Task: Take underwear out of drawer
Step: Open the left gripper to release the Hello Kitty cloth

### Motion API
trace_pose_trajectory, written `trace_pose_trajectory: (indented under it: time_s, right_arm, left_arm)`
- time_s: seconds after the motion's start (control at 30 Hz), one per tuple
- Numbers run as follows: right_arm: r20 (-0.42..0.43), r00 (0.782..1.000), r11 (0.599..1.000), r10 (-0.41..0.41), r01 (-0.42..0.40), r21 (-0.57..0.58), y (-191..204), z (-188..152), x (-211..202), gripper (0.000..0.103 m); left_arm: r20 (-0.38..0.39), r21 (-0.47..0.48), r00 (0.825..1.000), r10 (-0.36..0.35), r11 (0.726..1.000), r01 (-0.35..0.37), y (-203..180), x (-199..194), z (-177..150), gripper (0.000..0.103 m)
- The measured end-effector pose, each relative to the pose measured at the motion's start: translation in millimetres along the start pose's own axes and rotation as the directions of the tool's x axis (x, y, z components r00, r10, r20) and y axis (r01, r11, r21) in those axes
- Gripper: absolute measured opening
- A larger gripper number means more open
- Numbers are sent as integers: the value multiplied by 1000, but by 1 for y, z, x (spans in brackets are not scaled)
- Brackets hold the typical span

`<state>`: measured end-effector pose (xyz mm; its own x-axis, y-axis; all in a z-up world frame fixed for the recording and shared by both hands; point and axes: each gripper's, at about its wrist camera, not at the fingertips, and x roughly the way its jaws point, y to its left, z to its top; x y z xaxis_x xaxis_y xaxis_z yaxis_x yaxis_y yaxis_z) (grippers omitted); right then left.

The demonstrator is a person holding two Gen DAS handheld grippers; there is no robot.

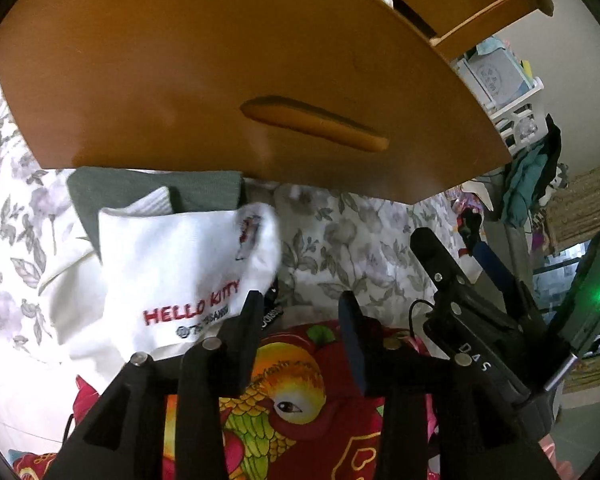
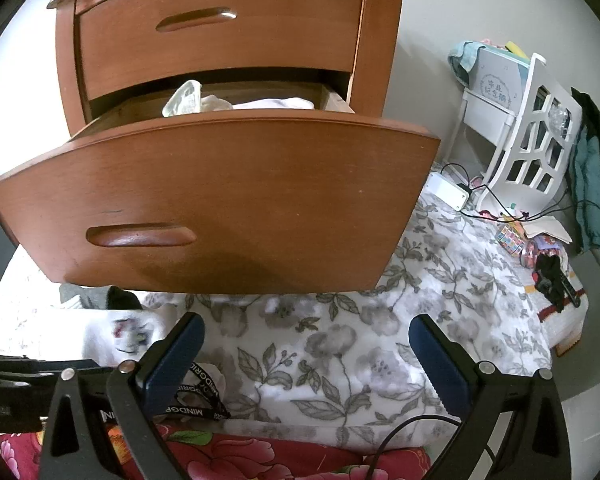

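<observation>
Left gripper (image 1: 300, 304): jaws apart, nothing between. White Hello Kitty underwear (image 1: 180, 280) touching its left finger, lying on floral bedspread (image 1: 340, 248) below open drawer (image 2: 220, 200). Right gripper (image 2: 306, 344): jaws wide, empty, angled down over bedspread.

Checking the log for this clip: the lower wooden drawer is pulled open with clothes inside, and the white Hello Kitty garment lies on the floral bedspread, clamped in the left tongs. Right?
One error: the left tongs stand open, beside the white Hello Kitty garment, not clamped on it, as the left wrist view shows. The lower wooden drawer is open with clothes inside, and the garment lies on the floral bedspread.
</observation>
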<state>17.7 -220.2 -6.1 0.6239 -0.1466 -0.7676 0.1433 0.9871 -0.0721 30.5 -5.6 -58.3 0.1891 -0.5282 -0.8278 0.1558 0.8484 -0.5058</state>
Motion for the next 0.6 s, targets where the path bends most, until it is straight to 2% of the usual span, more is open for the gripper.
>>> trace_pose_trajectory:
  time_s: [0.1, 0.23, 0.33, 0.6]
  right_arm:
    - [0, 1000, 1000, 0, 0, -2, 0, 0, 0, 103]
    - [-1, 1000, 1000, 0, 0, 0, 0, 0, 0, 103]
    - [-2, 1000, 1000, 0, 0, -2, 0, 0, 0, 103]
    - [-1, 1000, 1000, -1, 1, -2, 0, 0, 0, 103]
  left_arm:
    - [35, -8, 999, 37, 999, -37, 1, -10, 1, 41]
    - [98, -23, 990, 105, 994, -103, 7, -28, 4, 56]
    - [131, -51, 984, 118, 992, -112, 14, -40, 6, 60]
    - [188, -89, 963, 193, 980, -179, 20, -53, 6, 81]
